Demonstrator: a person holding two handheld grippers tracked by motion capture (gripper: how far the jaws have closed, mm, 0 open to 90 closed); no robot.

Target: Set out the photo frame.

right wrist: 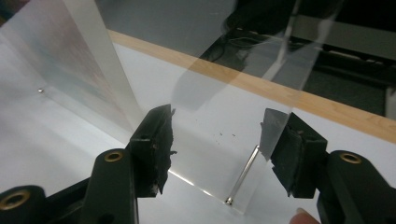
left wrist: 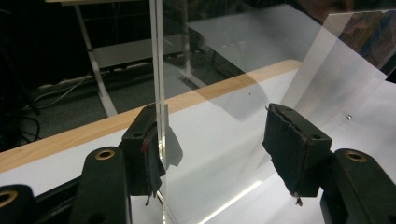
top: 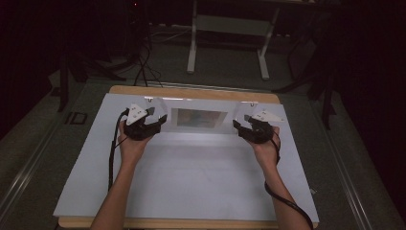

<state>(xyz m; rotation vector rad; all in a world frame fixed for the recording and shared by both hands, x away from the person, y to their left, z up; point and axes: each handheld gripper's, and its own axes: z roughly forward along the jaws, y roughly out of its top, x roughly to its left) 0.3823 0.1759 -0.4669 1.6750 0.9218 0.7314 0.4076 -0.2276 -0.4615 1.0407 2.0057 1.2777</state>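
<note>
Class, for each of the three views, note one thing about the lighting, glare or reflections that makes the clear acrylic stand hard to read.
High view: the room is dark and the acrylic stand catches a bright glare strip along its base. Left gripper view: the clear edge glints, with dim reflections across the panel. Right gripper view: see-through panels overlap and cast grey shadows on the white table.

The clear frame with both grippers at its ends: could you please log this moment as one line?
frame: clear, upright on table | left gripper: open, at left edge | right gripper: open, at right edge | frame not clamped
</note>
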